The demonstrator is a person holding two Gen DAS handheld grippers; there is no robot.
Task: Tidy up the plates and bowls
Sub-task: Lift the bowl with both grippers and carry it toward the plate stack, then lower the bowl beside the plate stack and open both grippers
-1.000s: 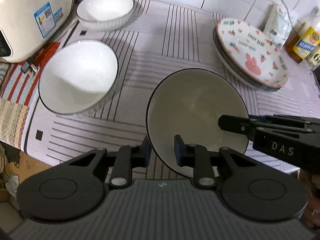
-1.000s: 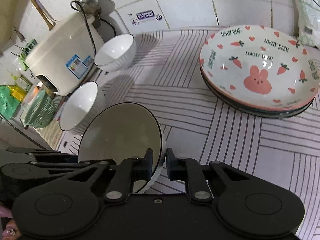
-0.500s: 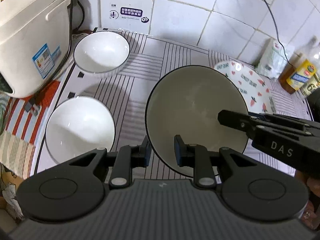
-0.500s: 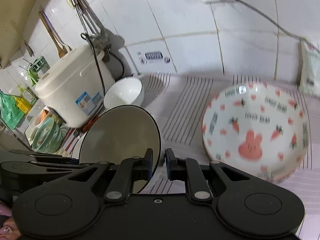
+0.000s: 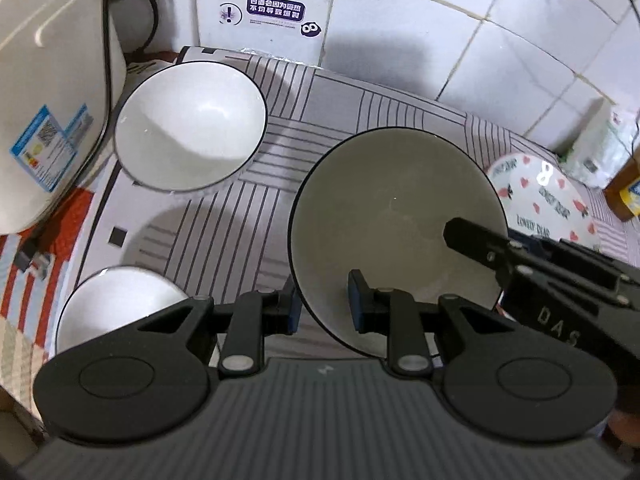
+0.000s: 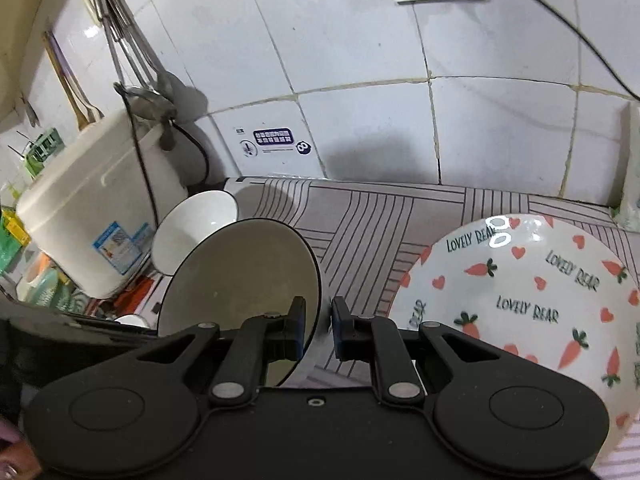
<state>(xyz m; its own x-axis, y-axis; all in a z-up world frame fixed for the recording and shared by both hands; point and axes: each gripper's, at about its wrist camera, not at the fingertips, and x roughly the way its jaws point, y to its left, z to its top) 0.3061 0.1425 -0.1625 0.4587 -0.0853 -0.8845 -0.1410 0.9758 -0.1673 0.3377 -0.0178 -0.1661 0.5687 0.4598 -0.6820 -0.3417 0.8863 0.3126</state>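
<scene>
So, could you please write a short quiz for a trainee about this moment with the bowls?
1. True or false: both the left gripper and the right gripper grip the rim of the same grey bowl.
2. Which stands closest to the rice cooker? A. the carrot plate B. the far white bowl C. the bottle
3. Fill in: the carrot plate carries the printed words "LOVELY ____".

Key: 1 true; 2 B; 3 BEAR.
</scene>
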